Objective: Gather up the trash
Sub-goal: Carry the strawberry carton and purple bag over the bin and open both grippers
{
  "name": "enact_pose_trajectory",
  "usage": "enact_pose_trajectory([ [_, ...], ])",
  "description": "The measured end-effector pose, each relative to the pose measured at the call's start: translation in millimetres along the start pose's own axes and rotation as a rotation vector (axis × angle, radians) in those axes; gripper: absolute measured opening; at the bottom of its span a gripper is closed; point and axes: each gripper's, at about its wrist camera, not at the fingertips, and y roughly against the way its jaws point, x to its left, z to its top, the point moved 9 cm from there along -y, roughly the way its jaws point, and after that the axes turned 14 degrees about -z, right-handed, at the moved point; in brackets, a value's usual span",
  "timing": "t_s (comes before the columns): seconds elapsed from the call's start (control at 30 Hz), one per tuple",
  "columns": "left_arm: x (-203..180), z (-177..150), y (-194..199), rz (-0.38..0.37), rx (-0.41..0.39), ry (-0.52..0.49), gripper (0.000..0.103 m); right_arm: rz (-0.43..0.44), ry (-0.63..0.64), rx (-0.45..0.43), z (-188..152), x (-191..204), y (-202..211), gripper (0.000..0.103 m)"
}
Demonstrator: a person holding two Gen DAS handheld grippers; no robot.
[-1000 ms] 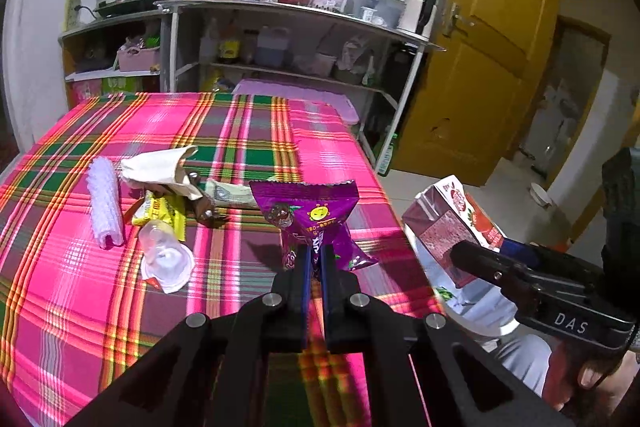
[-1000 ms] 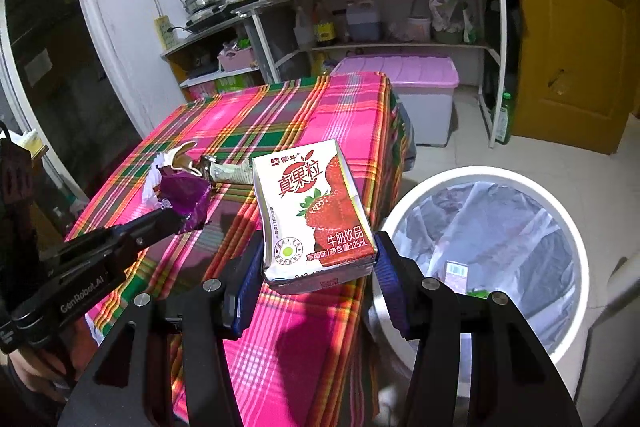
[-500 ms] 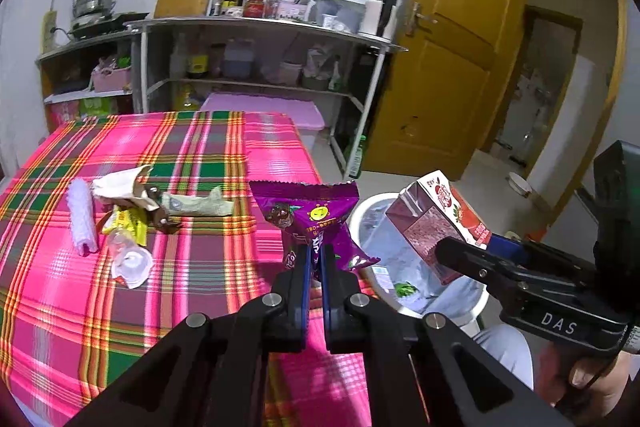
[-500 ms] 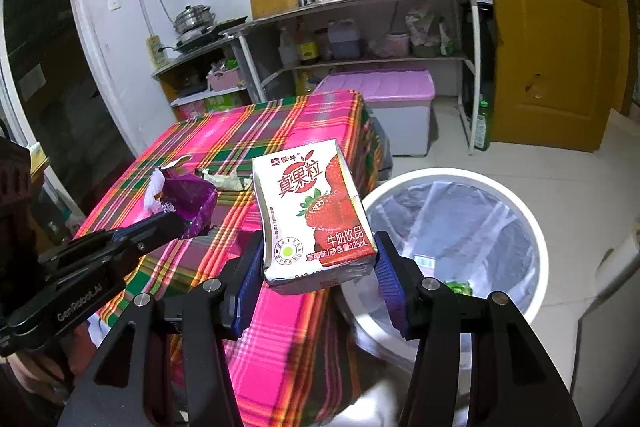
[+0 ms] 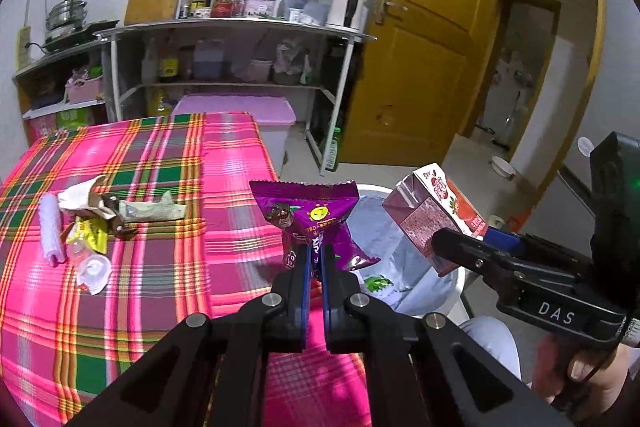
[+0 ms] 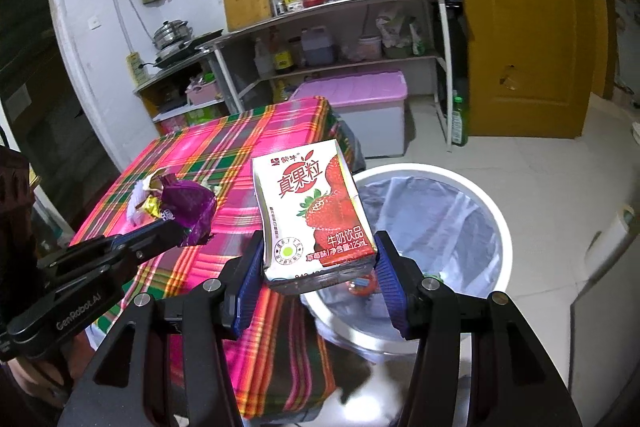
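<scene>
Your left gripper (image 5: 315,259) pinched the purple snack wrapper (image 5: 310,217), your right gripper (image 6: 320,267) clamped the strawberry milk carton (image 6: 314,211), both beside the bin (image 6: 496,223).

Milk carton (image 6: 316,211): "真果粒", "125mL". Left claw (image 6: 188,231) body: "GenRobot.AI". Right claw (image 5: 460,247): "DAS".

Purple snack wrapper (image 5: 310,217), red-and-white strawberry carton (image 6: 316,207), pink-green plaid tablecloth (image 5: 160,267), white bin (image 6: 494,205).
</scene>
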Motion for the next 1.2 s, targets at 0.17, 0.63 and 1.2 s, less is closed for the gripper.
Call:
enact_pose_trajectory([
  [0.17,-10,0,-14,-0.022,0.019,-0.012,0.004,-0.018,-0.021,0.008,0,-14,-4,0.054],
  [0.63,-27,-7,-64,-0.072,0.104,-0.036,0.004,-0.063,-0.084,0.069,-11,-53,-32,0.054],
  [1.2,-35,-33,-134,-0.123,0.267,-0.04,0.005,-0.083,-0.117,0.206,-40,-83,-81,0.054],
])
